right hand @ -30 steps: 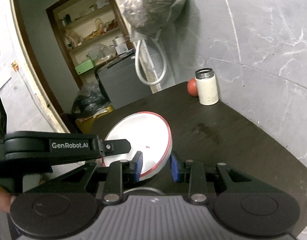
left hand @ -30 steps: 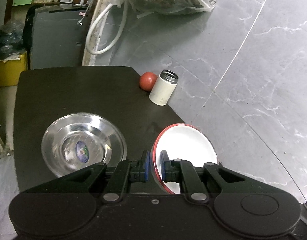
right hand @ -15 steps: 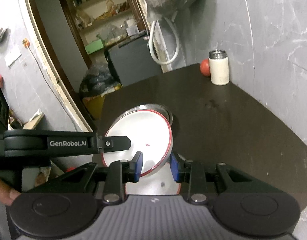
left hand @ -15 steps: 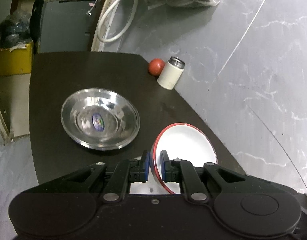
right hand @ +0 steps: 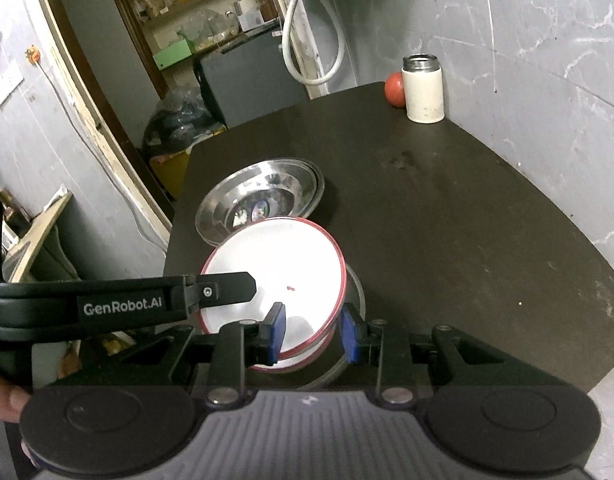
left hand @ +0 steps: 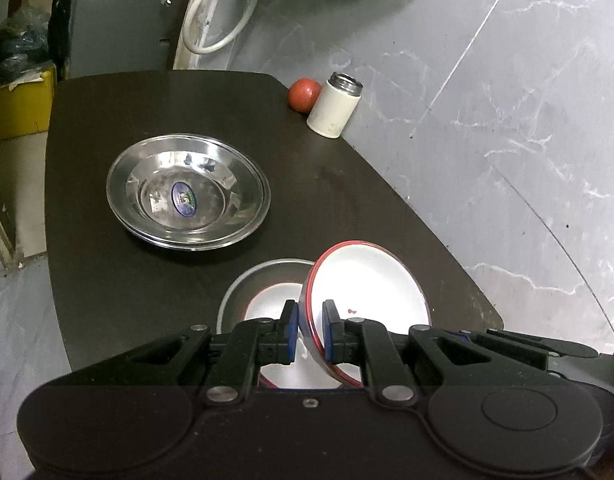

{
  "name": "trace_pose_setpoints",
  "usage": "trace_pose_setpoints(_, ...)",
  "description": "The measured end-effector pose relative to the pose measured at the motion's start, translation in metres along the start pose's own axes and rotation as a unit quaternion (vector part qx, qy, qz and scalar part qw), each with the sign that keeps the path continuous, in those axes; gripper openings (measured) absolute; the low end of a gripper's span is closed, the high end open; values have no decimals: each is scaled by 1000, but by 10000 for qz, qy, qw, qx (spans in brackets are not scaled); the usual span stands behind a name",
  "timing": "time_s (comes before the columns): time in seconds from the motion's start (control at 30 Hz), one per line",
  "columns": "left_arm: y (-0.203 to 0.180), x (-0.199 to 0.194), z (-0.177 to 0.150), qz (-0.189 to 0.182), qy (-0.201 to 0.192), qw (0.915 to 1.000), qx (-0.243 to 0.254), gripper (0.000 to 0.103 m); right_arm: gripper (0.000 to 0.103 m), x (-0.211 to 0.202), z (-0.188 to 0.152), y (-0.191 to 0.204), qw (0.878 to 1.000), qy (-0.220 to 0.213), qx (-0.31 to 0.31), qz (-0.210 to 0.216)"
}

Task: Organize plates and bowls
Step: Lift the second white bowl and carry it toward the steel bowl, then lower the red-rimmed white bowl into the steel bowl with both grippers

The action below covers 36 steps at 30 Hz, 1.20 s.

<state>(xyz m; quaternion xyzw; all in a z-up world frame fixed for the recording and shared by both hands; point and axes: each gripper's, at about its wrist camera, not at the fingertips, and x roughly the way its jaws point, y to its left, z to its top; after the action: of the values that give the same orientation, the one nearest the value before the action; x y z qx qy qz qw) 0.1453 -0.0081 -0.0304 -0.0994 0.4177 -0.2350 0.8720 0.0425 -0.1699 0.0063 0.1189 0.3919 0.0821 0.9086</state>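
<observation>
A dark table [left hand: 347, 184] holds stacked steel plates [left hand: 189, 190] ahead-left of the left gripper [left hand: 310, 332]. A white canister [left hand: 334, 105] and red ball [left hand: 304, 95] sit far ahead. A grey bowl [left hand: 243, 292] rests just below the gripper.

The only words that can be read are "GenRobot.AI", in pale letters on the black side of the left gripper [right hand: 310, 334], which reaches in from the left just above and left of the right gripper's [right hand: 313, 334] fingers. A blue oval sticker [left hand: 183, 199] lies in the bottom of the steel bowl [left hand: 243, 168], well ahead and left of the left gripper's fingers; its print is too small to read. The same sticker shows in the right wrist view, also unreadable.
</observation>
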Motion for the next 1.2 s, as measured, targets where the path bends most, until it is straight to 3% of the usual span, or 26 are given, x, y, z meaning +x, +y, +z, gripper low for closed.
trace_pose_setpoints(0.37, -11, 16, -1, 225, 248, 9993, 165, 13, 34, 10, 0, -11, 9996, 286, -6, -18)
trace_pose_setpoints(1.2, 3, 15, -4, 702, 366, 9965, -251, 11, 34, 28, 13, 4, 9969, 461, -580, 278)
